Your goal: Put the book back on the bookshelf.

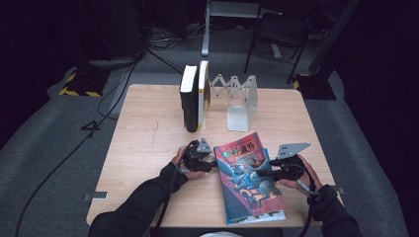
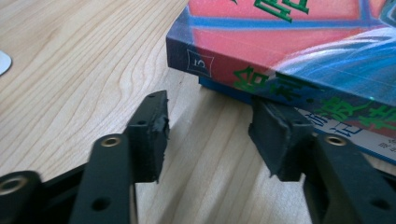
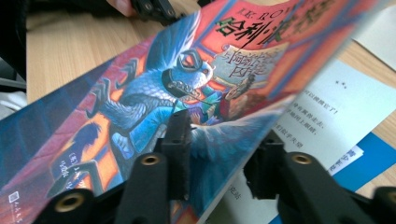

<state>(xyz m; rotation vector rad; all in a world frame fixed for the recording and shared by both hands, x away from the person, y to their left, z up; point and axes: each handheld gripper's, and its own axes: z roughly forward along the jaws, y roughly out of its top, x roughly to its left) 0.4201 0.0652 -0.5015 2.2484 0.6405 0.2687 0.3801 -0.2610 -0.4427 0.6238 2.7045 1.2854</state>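
Observation:
A paperback book [image 1: 249, 182] with a red and blue illustrated cover lies on the wooden table [image 1: 148, 128] in front of me. My left gripper [image 1: 213, 165] sits at the book's left edge. In the left gripper view its jaws [image 2: 210, 135] stand apart over bare wood, and the right-hand pad [image 2: 275, 135] is tucked under the book's spine [image 2: 280, 42]. My right gripper [image 1: 262, 173] is at the book's right edge. There the front cover [image 3: 140, 102] is raised off a white printed page [image 3: 327, 116] and slants between the jaws [image 3: 222, 154], one pad above it and one below, with a gap left.
At the back of the table a black book [image 1: 188, 98] and a yellow-edged book [image 1: 203, 94] stand upright beside a white folding bookend [image 1: 239, 98]. Cables and a chair [image 1: 276, 34] are on the floor beyond. Bare wood lies left of the paperback.

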